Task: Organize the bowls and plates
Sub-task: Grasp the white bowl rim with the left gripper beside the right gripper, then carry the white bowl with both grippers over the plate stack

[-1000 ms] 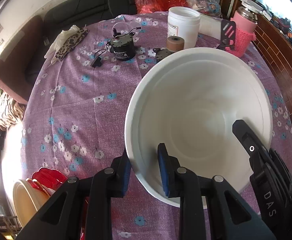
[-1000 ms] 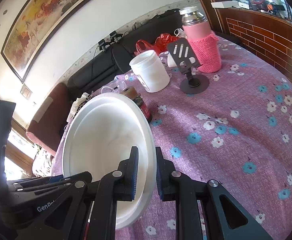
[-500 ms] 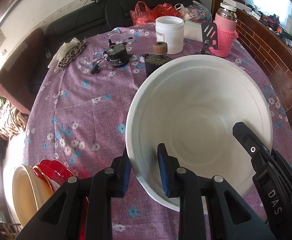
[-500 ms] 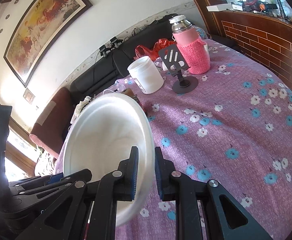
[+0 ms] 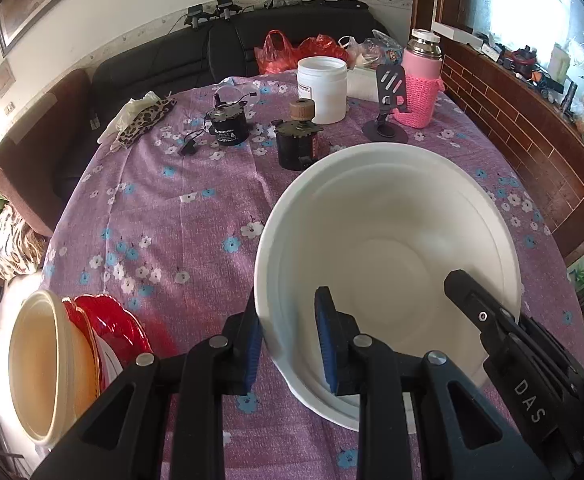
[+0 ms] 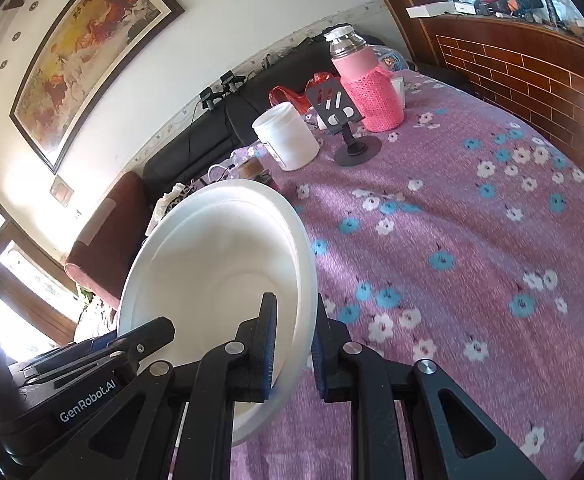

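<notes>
The large white round bowl (image 5: 388, 256) fills the lower right of the left wrist view, carried tilted above the purple floral tablecloth (image 5: 164, 216). The left gripper (image 5: 288, 336) is clamped on the bowl's near rim, one blue pad outside the wall and one inside; the right gripper (image 6: 292, 340) pinches the opposite rim likewise, at lower centre of the right wrist view. A cream bowl (image 5: 40, 364) and red scalloped plates (image 5: 108, 332) stand stacked at the lower left of the left wrist view, the probable destination. Judgement: both grips are shallow rim pinches, so the two hands should travel together, neither twisting against the other. Level the bowl before lowering. Release only once it is seated.
</notes>
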`<state>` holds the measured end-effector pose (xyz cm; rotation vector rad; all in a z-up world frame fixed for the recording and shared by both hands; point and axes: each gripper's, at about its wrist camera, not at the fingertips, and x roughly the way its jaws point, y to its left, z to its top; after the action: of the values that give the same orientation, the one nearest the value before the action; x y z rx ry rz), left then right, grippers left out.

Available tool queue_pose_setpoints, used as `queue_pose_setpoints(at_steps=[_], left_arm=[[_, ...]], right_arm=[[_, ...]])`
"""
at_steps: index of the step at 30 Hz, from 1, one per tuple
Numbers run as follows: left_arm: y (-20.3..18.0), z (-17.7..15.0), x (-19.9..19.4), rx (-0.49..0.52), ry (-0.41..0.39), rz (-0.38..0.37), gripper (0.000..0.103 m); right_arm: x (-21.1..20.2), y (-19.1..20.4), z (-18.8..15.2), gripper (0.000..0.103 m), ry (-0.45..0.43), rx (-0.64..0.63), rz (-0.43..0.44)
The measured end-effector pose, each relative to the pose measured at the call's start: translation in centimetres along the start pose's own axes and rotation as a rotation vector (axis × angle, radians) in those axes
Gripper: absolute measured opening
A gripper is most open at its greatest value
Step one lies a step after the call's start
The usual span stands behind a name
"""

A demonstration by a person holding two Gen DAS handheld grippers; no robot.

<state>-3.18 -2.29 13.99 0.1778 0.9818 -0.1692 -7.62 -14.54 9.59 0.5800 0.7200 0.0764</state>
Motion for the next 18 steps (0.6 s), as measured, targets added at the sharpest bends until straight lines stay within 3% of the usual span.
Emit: queue_pose_setpoints(at_steps=[18], left_arm=[[2.9, -5.6, -4.1, -0.085, -0.112, -0.072, 0.024]], right_arm=[[-2.7, 2.2, -4.5, 0.017, 0.026, -0.063, 0.025]])
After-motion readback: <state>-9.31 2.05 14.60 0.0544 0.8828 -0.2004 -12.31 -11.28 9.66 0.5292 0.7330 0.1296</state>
